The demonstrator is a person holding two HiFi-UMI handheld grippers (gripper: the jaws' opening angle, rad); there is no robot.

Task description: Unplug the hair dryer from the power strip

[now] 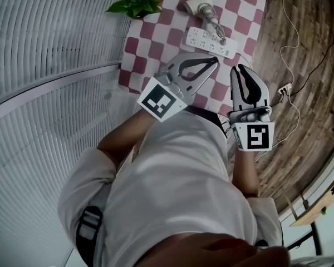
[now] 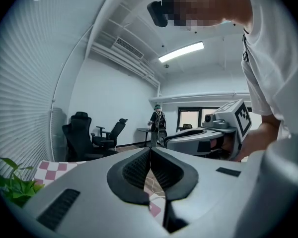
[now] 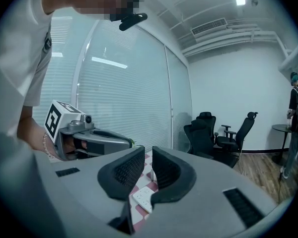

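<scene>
Overhead, bench (image 1: pixel 131 74): flat top covered by a matte red-and-white checked cloth (image 1: pixel 239 4).
Power strip (image 1: pixel 210 41): long white plastic bar with rows of sockets. It lies slantwise on the cloth, ahead of both grippers and apart from them.
Hair dryer (image 1: pixel 199 5): white, smooth, rounded body lying on the cloth just beyond the power strip. Its pale cord (image 1: pixel 214 22) runs to a plug (image 1: pixel 222 39) standing on the strip's right half.
Left hand-held gripper (image 1: pixel 213 60): grey shell with black ribbed pads. The jaws meet at the tips, the pads bow into a leaf-shaped hollow, and nothing is between them. It is in the air above the cloth, near the strip.
Right hand-held gripper (image 1: pixel 240 69): same grey shell and ribbed pads. The jaws are drawn together but for a sliver and are empty. It sits at the cloth's right edge, beside the left one.
Plant (image 1: pixel 134 3): glossy green leaves at the cloth's far left corner.
Floor (image 1: pixel 312 65): wood planks with a thin white cable (image 1: pixel 292 15) trailing across them.
Blinds (image 1: pixel 44 38): pale ribbed slats to the left.
</scene>
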